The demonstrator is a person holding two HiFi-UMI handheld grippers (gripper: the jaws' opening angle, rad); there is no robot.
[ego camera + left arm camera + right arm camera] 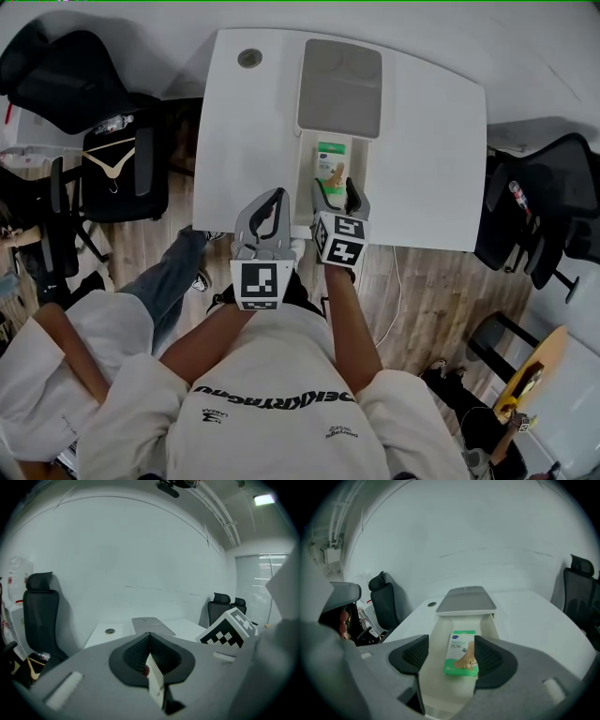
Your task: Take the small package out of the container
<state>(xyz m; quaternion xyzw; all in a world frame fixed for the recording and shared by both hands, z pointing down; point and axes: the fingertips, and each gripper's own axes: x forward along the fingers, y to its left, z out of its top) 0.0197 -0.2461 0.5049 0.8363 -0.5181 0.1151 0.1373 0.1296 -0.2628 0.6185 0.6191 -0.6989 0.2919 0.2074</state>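
A small green and white package [330,165] [461,660] lies flat in a long cream container [308,178] [436,639] on the white table [431,150]. The container's grey lid [340,89] [466,601] sits over its far end. My right gripper [336,195] [447,660] hovers over the container's near end, open, its pads apart from the package; the right finger hides the package's near right corner. My left gripper [272,204] [150,641] is at the table's front edge, left of the container, jaws shut. A thin white strip shows at their base; I cannot tell what it is.
A round cable hole [249,58] [431,604] is in the table's far left corner. Black office chairs stand to the left [112,159] and to the right [544,216] of the table. A white wall lies beyond it.
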